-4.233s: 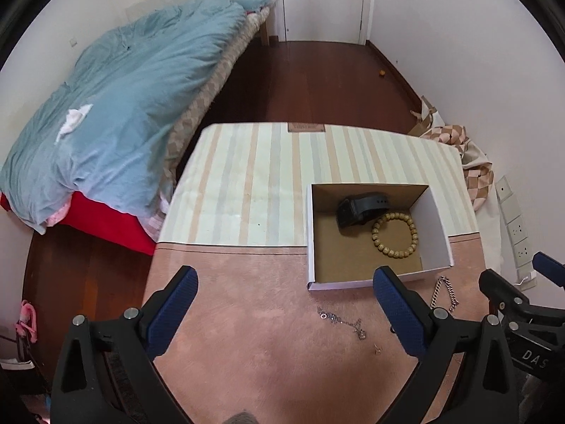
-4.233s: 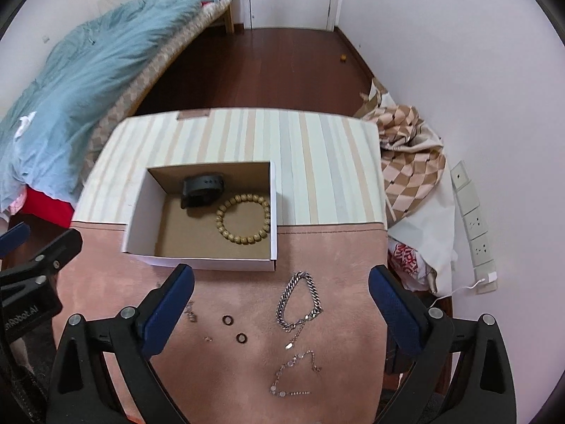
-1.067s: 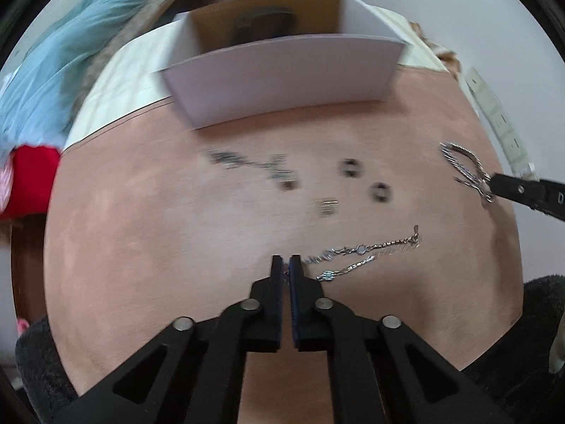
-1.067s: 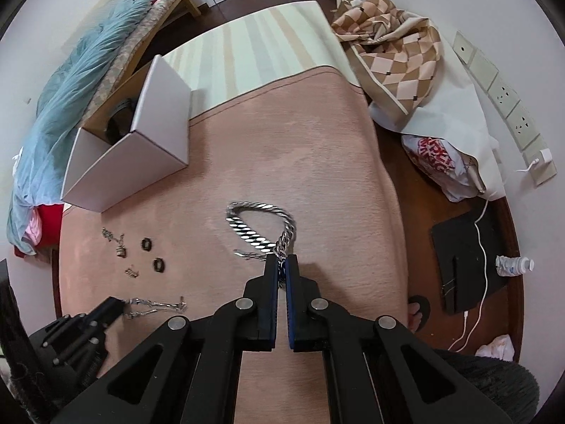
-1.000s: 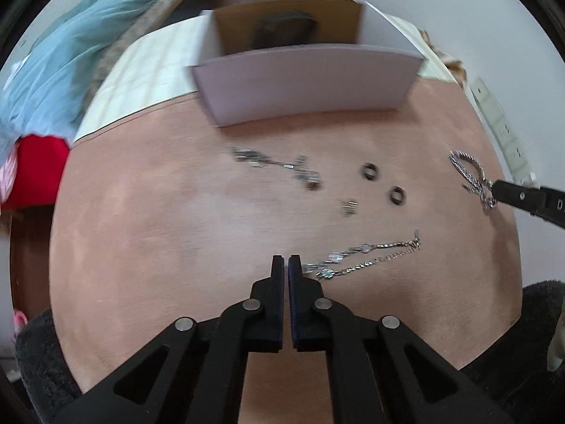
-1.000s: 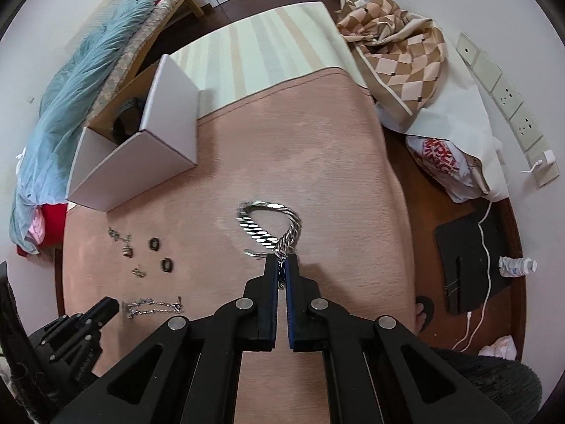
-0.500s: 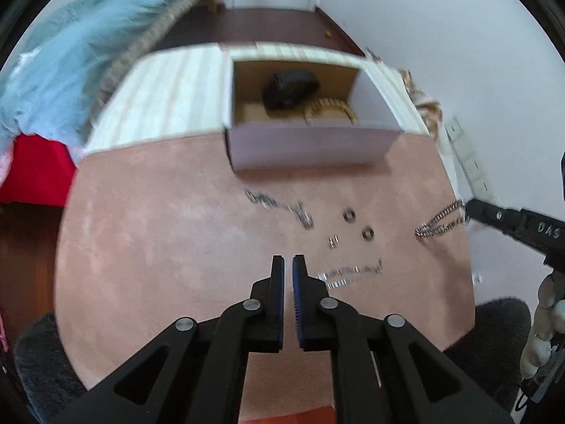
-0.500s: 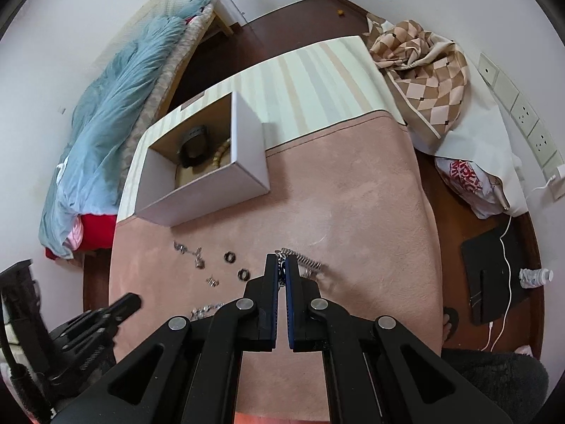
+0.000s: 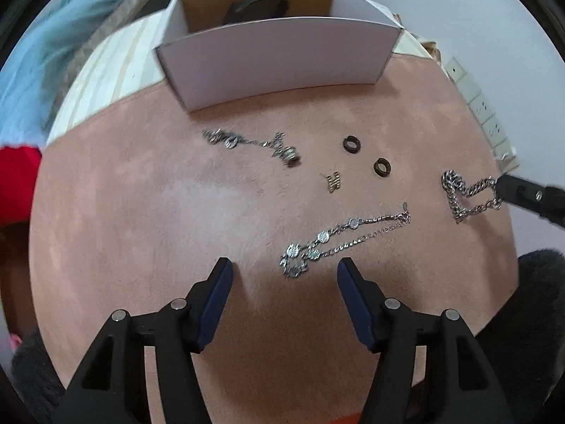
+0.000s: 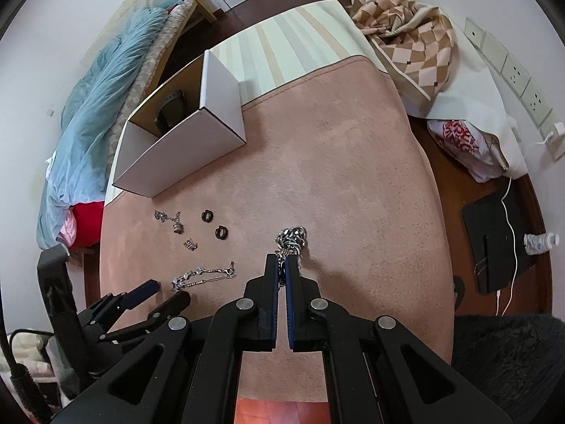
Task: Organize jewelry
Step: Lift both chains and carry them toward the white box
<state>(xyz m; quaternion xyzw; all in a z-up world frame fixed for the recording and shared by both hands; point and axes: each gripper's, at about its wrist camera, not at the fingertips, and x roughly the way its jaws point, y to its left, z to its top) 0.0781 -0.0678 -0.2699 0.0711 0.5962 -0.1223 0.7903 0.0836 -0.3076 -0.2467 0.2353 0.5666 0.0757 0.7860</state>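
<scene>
My left gripper (image 9: 284, 268) is open just above the pink mat, its jaws on either side of the near end of a thin silver charm chain (image 9: 339, 238), also in the right wrist view (image 10: 203, 275). My right gripper (image 10: 281, 265) is shut on a thick silver curb chain (image 10: 291, 238), which hangs bunched from its tips; the left wrist view shows this chain (image 9: 466, 198) at the far right. Two dark rings (image 9: 352, 143) (image 9: 382, 167), a small gold clip (image 9: 332, 180) and a second thin chain (image 9: 247, 141) lie on the mat before a white box (image 9: 279, 60) holding a dark watch (image 9: 256, 7).
The mat (image 10: 335, 162) covers the near part of a table with a striped cloth (image 10: 293, 42) behind. A bed with a blue duvet (image 10: 95, 106) stands left. A checked cloth (image 10: 406, 24) and a bag lie right; a dark fuzzy cushion (image 10: 508, 364) is at the near edge.
My left gripper has let go of the thin charm chain, opened wide and dropped close to the mat. My right gripper has stayed shut on the thick chain and come lower.
</scene>
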